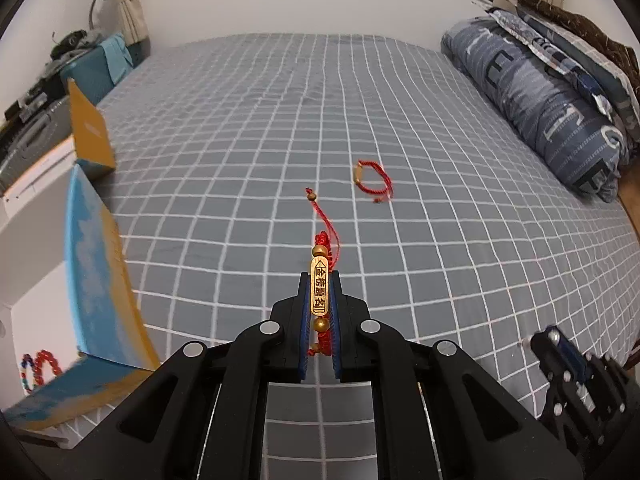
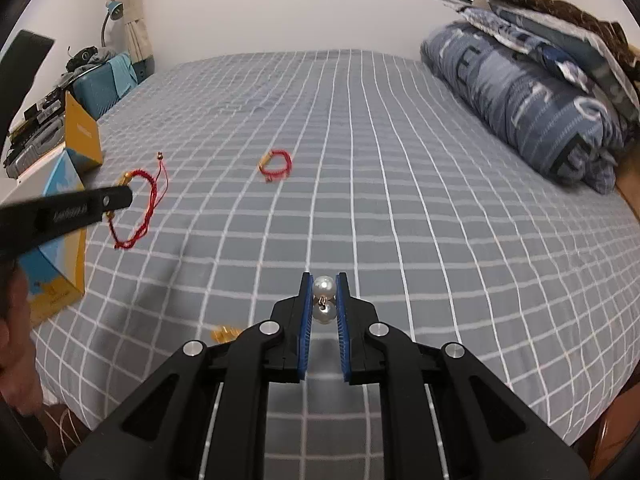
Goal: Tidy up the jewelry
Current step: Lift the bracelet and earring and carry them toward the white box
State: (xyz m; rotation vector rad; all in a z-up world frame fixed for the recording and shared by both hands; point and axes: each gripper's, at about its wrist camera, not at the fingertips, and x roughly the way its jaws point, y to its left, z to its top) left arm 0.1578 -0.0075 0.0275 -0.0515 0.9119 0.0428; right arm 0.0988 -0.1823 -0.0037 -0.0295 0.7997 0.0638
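Observation:
My left gripper [image 1: 320, 280] is shut on a red cord bracelet with a gold engraved bar [image 1: 319, 292], held above the bed; the same bracelet [image 2: 138, 204] hangs from the left gripper [image 2: 120, 196] in the right wrist view. My right gripper [image 2: 324, 280] is shut on a pearl earring [image 2: 323, 299] with two pearls. It also shows in the left wrist view [image 1: 560, 344] at lower right. A second red bracelet [image 1: 374, 180] lies on the bed sheet, also in the right wrist view [image 2: 276, 165]. A small gold piece [image 2: 225, 335] lies on the sheet by my right gripper.
An open blue and yellow box [image 1: 96, 280] stands at the bed's left edge, with beaded bracelets [image 1: 38, 368] inside. It also shows in the right wrist view [image 2: 60, 216]. A folded blue quilt [image 1: 536, 108] lies at the right. The grey checked sheet [image 2: 400, 200] covers the bed.

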